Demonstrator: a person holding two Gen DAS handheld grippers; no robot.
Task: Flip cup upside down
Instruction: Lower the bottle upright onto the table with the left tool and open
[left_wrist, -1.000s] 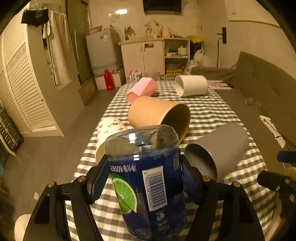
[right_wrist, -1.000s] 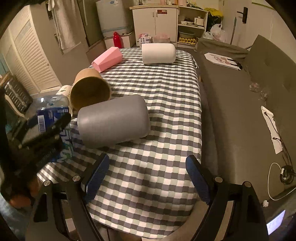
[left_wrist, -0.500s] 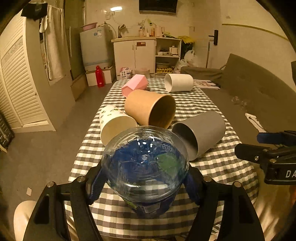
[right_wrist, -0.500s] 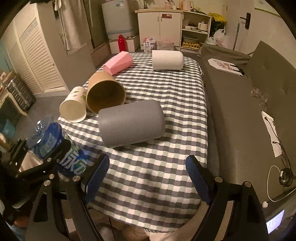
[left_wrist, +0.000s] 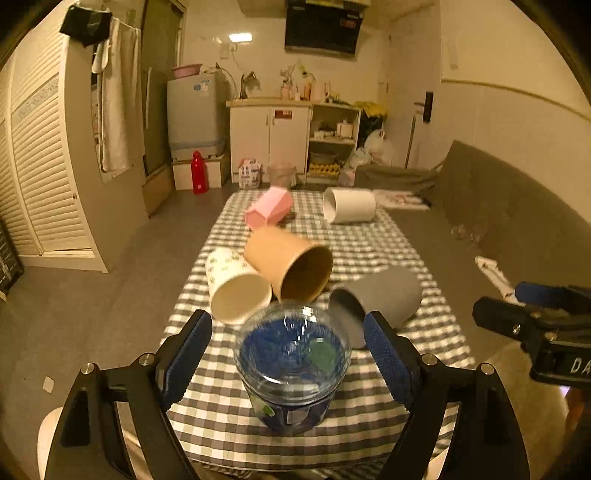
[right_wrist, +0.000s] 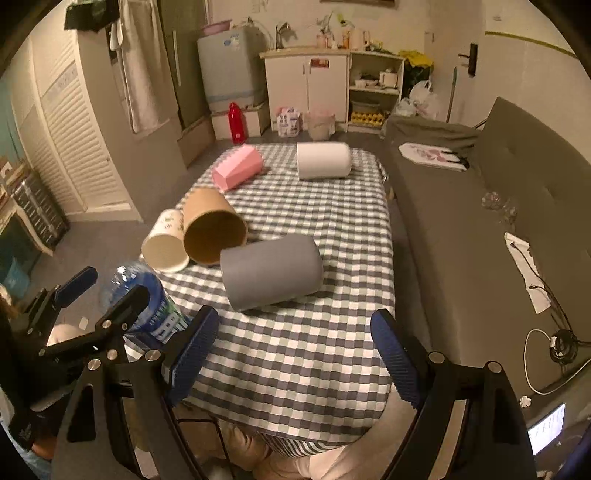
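A clear plastic cup with a blue label (left_wrist: 291, 369) stands base-up on the checked tablecloth (left_wrist: 369, 243) near the front edge. My left gripper (left_wrist: 286, 325) is open, its blue pads on either side of the cup and clear of it. From the right wrist view the same cup (right_wrist: 151, 299) sits at the table's near-left corner, partly hidden by the left gripper (right_wrist: 107, 295). My right gripper (right_wrist: 293, 321) is open with nothing in it, above the table's front edge.
Several cups lie on their sides: a white patterned one (left_wrist: 232, 288), a brown one (left_wrist: 291, 266), a grey one (left_wrist: 376, 299), a pink faceted one (left_wrist: 269, 210) and a white one (left_wrist: 349, 210). A grey sofa (right_wrist: 461, 229) runs along the right.
The left gripper turned the blue cup over, set it on the table and opened, backing off a little. The right gripper rose slightly and stayed open.
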